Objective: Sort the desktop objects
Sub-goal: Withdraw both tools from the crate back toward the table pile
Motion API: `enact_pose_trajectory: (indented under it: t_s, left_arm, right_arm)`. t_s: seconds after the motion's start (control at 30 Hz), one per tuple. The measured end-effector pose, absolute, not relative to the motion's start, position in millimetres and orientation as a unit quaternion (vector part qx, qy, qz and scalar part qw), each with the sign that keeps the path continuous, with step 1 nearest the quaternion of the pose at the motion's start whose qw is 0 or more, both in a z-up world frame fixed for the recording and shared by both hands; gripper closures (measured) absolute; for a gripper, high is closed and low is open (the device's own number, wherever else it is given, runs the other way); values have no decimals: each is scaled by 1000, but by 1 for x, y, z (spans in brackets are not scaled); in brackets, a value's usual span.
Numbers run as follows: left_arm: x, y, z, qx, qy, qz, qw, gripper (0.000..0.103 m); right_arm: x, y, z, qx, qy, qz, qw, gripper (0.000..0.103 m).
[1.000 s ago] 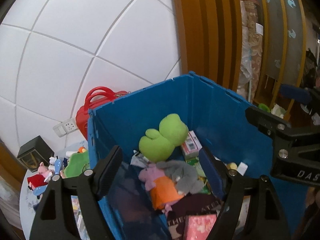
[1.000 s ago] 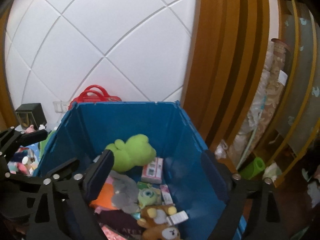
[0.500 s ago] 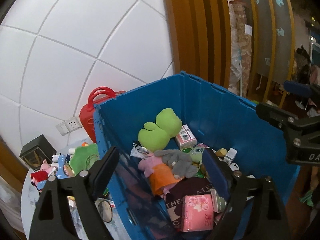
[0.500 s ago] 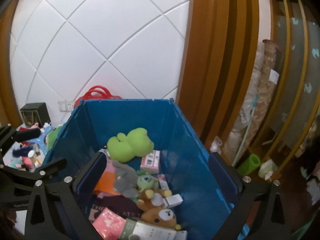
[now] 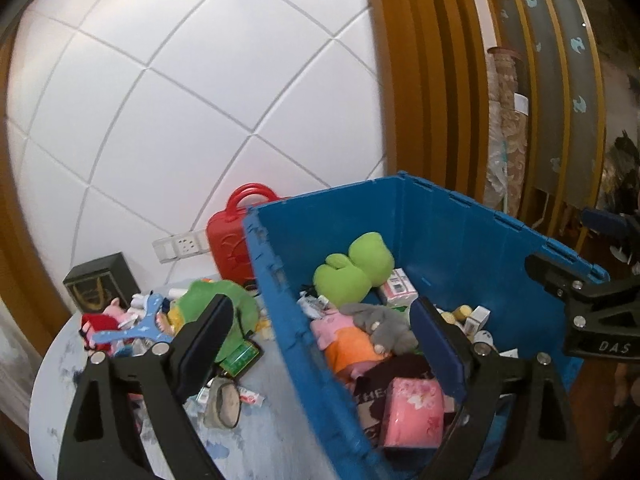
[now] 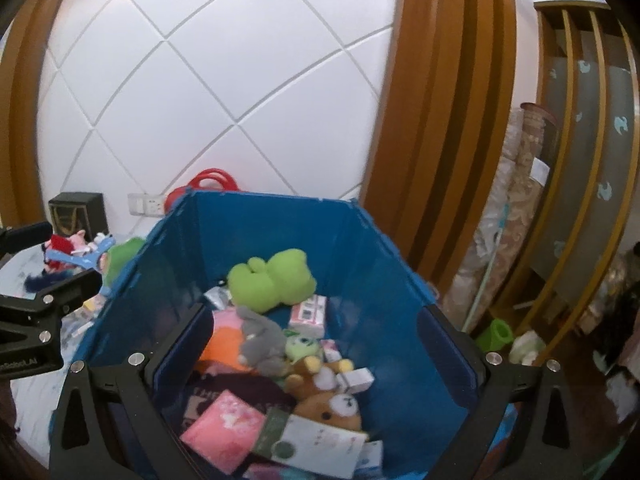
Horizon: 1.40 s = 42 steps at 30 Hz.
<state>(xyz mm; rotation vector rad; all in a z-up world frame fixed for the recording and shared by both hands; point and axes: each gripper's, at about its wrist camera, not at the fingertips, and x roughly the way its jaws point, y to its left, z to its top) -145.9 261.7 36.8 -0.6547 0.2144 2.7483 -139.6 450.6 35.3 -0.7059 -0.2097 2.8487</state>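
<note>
1. Blue crate [image 6: 360, 264], centre frame: already holds green plush [image 6: 272, 280], grey plush [image 6: 260, 340], bear [image 6: 332, 408], pink packet [image 6: 224, 432], small boxes.
2. Desk [image 5: 272, 432], lower left: green toy [image 5: 216, 296], red doll [image 5: 98, 324], glasses [image 5: 222, 402] remain unsorted.
3. Left tool [image 5: 320, 332] and right tool [image 6: 316, 344]: both spread open, empty.
4. Writing: "DAS" on the neighbouring tool body; "THE" on dark item; other labels illegible.

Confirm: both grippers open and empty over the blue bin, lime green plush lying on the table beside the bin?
Not quite. The lime green plush lies inside the blue bin, near its far wall, not on the table; the right wrist view shows it plainly. The rest holds: left gripper and right gripper are open and empty over the bin.
</note>
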Motion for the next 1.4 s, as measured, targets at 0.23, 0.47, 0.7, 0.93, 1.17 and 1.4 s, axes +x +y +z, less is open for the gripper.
enact_pose_trajectory:
  t_s: [0.23, 0.47, 0.7, 0.93, 1.17, 1.4]
  left_arm:
    - [-131, 202, 24, -229, 49, 965, 118, 12]
    - [-124, 101, -1, -246, 30, 967, 68, 12]
    - [-113, -43, -36, -277, 13, 961, -1, 12]
    - [-106, -176, -84, -326, -21, 943, -60, 12]
    - [-114, -238, -133, -377, -69, 921, -76, 12]
    - [-149, -258, -158, -408, -82, 906, -80, 12]
  right_arm:
    - [-125, 405, 29, -230, -45, 971, 51, 0]
    - [-120, 315, 28, -208, -42, 977, -9, 0]
    - [-144, 205, 1, -237, -26, 969, -62, 0]
    - [-171, 93, -49, -294, -13, 948, -118, 0]
    - [-196, 40, -101, -370, -25, 921, -119, 0]
    - [-231, 25, -137, -417, -25, 901, -120, 0]
